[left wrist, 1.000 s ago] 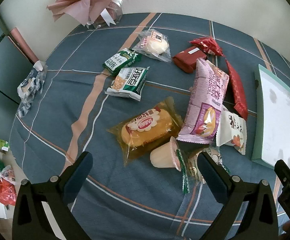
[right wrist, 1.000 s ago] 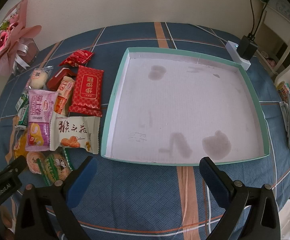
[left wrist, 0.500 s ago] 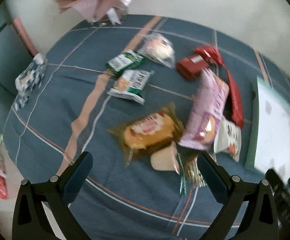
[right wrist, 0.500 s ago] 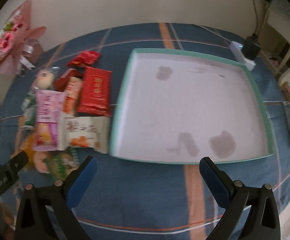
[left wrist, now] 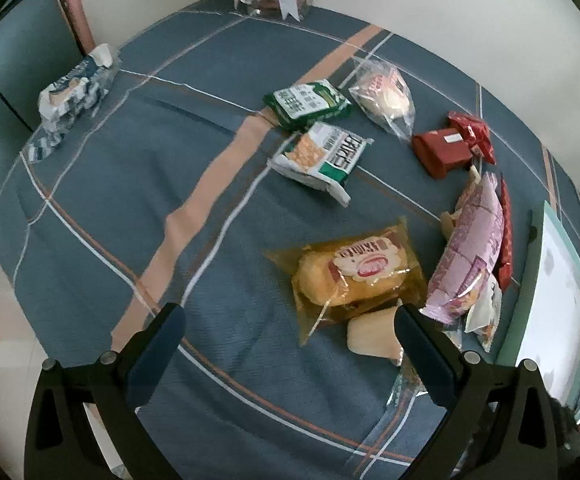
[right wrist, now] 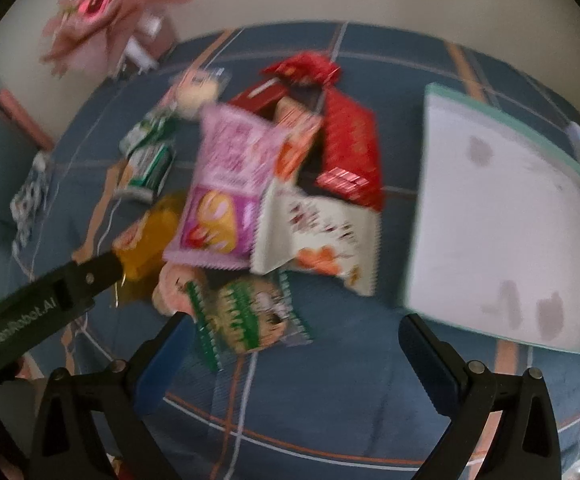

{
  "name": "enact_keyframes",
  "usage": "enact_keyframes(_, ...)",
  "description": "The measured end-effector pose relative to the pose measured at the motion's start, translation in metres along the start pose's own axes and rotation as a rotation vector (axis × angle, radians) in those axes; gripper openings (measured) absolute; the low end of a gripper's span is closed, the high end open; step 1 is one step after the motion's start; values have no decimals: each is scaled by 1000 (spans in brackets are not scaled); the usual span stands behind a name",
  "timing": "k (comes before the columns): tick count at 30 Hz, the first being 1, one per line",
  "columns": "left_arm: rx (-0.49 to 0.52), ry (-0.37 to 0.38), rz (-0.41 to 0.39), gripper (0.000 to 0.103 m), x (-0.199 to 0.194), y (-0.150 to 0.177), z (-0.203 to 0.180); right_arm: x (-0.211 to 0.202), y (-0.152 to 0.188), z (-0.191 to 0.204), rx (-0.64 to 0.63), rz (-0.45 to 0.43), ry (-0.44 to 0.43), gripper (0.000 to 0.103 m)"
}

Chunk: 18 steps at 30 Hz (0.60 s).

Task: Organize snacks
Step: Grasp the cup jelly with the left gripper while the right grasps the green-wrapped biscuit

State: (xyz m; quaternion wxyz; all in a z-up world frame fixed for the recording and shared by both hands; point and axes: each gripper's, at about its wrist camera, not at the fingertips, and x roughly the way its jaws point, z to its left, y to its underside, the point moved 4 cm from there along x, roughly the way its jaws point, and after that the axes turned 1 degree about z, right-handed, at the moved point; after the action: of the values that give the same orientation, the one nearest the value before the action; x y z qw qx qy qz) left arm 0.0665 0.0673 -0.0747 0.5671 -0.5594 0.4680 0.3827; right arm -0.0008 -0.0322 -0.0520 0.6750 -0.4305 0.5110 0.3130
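Left gripper (left wrist: 288, 338): two black fingers with dark blue pads spread wide, holding nothing; it hovers over the blue plaid tablecloth (left wrist: 138, 184), on the far side of the snack pile from the tray.
Right gripper (right wrist: 290, 346): jaws likewise wide apart and empty, just above the near edge of the pile; this view is motion-blurred.
Landmark: the shallow white tray with a mint-green rim (right wrist: 506, 92) lies flat on the cloth, nothing in it but faint grey stains.
Nearest the right gripper: a green-and-white clear packet of round biscuits (right wrist: 250, 320), on the pile's side away from the tray.
Beside the tray: a white sachet printed with orange nuts (right wrist: 322, 240) and a flat red foil pack (right wrist: 352, 148), both just short of the rim.
Next out from the tray: a tall pink-purple crisp bag (right wrist: 226, 184), partly over its neighbours.
Nearest the left gripper: a clear amber-tinted wrapper around a yellow sponge cake (left wrist: 354, 276), with a pale jelly cup (left wrist: 374, 338) touching its near edge.
Farthest from the tray: two green-and-white cracker packets (left wrist: 322, 156).
Progress: nothing is sorted yet, I judge; every visible snack is still on the cloth.
Pose: both tools are tilted down toward the pile, seemingly choosing a first pick.
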Motion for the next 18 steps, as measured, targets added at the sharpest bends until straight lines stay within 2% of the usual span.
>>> enact_keyframes(5,-24,-4,3,103,2,-2,5,20,6,16,-35,62,-9,103)
enact_keyframes(11,-25,-2,11,103,4,-2,6,40,7,35,-97,107,20,103)
enact_keyframes(18,-32,10,23,103,7,0,5,61,4,45,-95,139,21,85)
